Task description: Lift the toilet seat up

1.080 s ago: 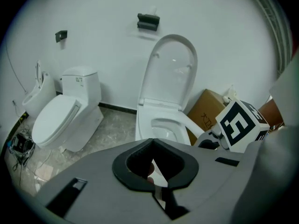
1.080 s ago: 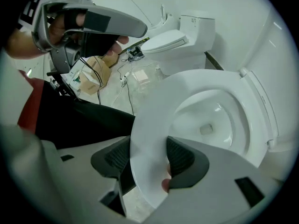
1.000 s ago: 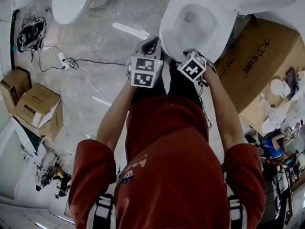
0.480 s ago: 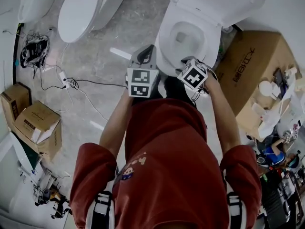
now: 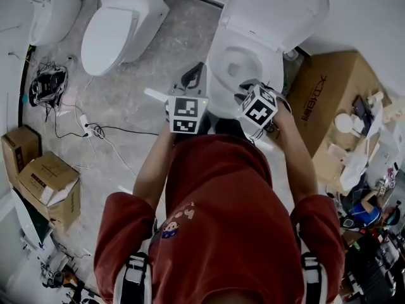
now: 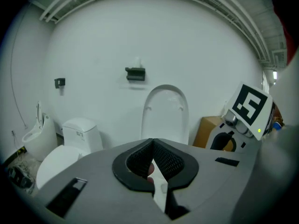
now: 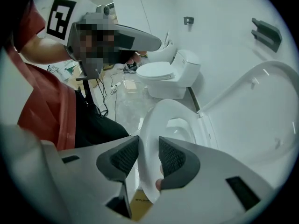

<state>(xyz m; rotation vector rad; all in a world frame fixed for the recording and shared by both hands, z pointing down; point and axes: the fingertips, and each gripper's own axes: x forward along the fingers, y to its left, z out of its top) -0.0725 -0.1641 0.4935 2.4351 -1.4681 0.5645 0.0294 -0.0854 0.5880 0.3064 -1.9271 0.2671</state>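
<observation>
The white toilet [image 5: 223, 100] stands ahead of me with its lid [image 5: 275, 8] raised against the wall. In the right gripper view the front edge of the toilet seat [image 7: 154, 125] runs between the two pads, tilted up off the bowl. My right gripper [image 7: 148, 150] is closing on that edge and both pads lie against it. In the head view the right gripper [image 5: 248, 88] sits at the toilet's front rim. My left gripper [image 5: 196, 68] hangs just left of the bowl, shut and touching nothing. In the left gripper view the left gripper [image 6: 152, 146] faces the raised lid [image 6: 165, 113].
A second toilet [image 5: 117, 27] and another white fixture [image 5: 47, 8] stand to the left. A large cardboard box [image 5: 329, 94] sits right of the toilet, smaller boxes [image 5: 47, 182] at far left. Cables [image 5: 95, 132] trail over the floor. Clutter fills the right edge.
Both grippers have risen and stay at the toilet's front rim. The view has shifted so that more of the raised lid and the neighbouring toilet shows.
</observation>
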